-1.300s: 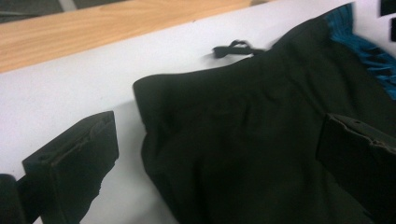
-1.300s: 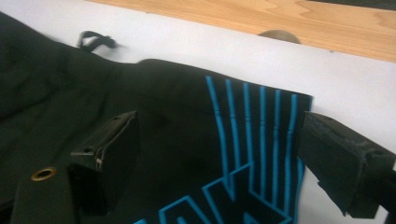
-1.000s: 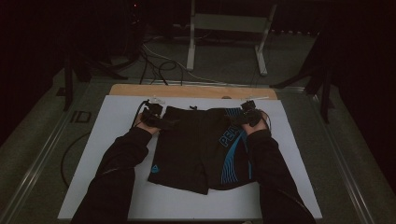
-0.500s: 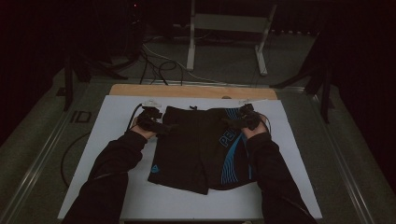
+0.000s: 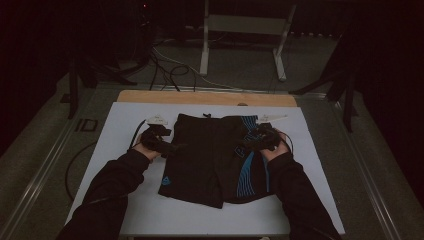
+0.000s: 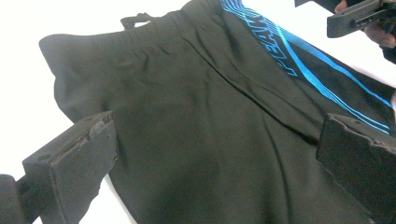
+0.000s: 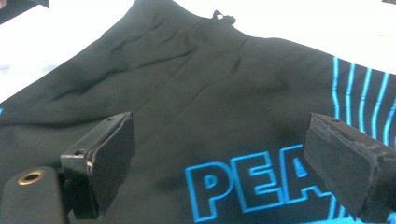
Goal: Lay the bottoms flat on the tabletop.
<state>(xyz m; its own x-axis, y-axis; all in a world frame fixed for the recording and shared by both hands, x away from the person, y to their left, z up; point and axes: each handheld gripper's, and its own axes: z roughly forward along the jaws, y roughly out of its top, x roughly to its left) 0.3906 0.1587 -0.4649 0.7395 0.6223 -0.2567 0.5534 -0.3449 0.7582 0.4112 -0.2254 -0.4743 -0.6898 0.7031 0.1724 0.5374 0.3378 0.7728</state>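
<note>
shorts: we see black shorts (image 5: pixel 215 155) flat at frame centre on the white table (image 5: pixel 120 130)
left gripper (image 5: pixel 172 148): jaws spread, over left hem, forearm angled inward
right gripper (image 5: pixel 252 140): jaws spread, over blue lettering

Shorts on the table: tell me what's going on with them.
A person works a pair of black shorts lying flat on the white table. The left gripper sits at the shorts' left edge, the right gripper over the blue-striped side. Both have their jaws wide open above the cloth; nothing is gripped.
</note>
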